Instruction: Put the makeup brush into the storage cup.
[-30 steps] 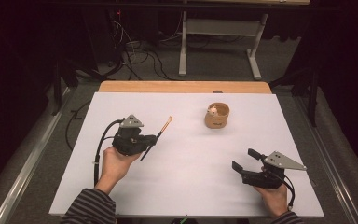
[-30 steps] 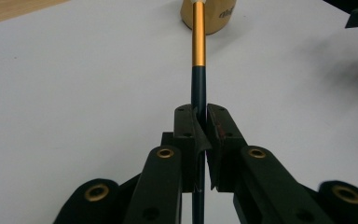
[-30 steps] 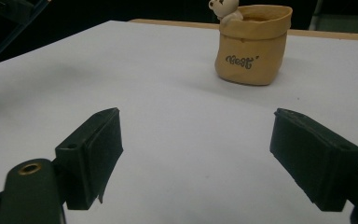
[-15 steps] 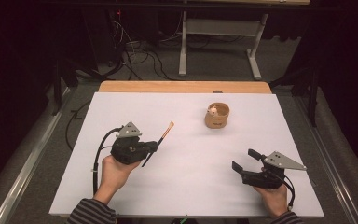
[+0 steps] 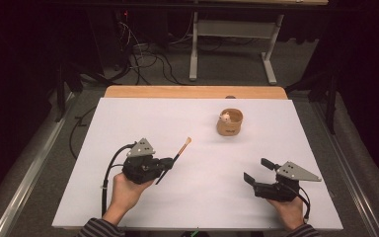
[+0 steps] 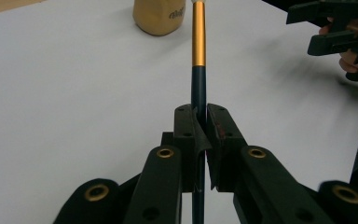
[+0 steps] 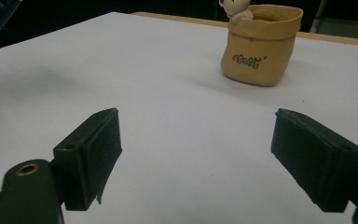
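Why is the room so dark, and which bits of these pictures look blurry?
High view: the white table is lit, the surroundings nearly black. Left gripper view: the brush looks sharp, the pot behind it soft. Right gripper view: the near jaws blur slightly, the pot is clear.

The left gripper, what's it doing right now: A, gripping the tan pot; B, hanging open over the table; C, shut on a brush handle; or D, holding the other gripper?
C: in the left gripper view the left gripper has its jaws closed on the dark handle of the brush, well short of the tan pot.

Dark-handled brush (image 6: 198,79), gold ferrule, near pot (image 5: 230,122)
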`<state>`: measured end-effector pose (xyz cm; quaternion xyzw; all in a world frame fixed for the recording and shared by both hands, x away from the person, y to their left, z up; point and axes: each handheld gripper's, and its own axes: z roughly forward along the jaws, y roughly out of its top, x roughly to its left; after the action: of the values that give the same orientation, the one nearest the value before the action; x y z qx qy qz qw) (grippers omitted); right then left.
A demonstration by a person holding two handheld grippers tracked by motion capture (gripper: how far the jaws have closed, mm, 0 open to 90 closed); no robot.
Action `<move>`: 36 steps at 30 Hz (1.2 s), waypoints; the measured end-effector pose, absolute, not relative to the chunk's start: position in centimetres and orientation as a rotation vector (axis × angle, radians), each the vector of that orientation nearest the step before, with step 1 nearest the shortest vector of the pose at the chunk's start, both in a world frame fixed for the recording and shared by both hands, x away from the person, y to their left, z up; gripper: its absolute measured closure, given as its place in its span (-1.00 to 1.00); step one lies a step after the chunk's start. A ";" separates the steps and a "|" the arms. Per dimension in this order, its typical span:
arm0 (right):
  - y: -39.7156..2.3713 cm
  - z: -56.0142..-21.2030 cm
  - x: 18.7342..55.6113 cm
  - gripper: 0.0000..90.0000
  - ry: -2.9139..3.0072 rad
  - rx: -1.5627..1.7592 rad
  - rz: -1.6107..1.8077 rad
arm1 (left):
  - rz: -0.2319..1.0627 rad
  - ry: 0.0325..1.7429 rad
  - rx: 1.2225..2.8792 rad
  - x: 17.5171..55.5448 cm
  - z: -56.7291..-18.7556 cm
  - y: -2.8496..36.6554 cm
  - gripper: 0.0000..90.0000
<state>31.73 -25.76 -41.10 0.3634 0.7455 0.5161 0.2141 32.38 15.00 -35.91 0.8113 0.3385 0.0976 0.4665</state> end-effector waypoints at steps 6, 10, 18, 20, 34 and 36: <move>-25.5 -40.8 31.6 -0.60 2.074 0.987 1.438 | 0.232 0.809 1.987 32.1 -36.3 14.2 0.85; -24.9 -40.3 31.3 -0.56 2.096 0.964 1.440 | 0.241 0.776 2.008 31.7 -36.5 13.2 0.85; -23.2 -39.4 30.6 -0.43 2.178 0.888 1.469 | 0.241 0.730 2.012 31.4 -36.3 12.2 0.85; -23.0 -39.3 30.6 -0.41 2.191 0.873 1.467 | 0.241 0.725 2.011 31.4 -36.3 12.1 0.85; -20.7 -38.6 30.5 -0.20 2.257 0.856 1.561 | 0.245 0.649 2.022 31.0 -35.8 10.3 0.85; -20.2 -38.4 30.3 -0.13 2.251 0.822 1.544 | 0.245 0.642 2.021 31.1 -35.7 10.1 0.85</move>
<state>30.32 -20.17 -38.41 0.2854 0.7813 0.5358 0.1448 31.07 10.07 -35.72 0.8292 0.2634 0.1004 0.4827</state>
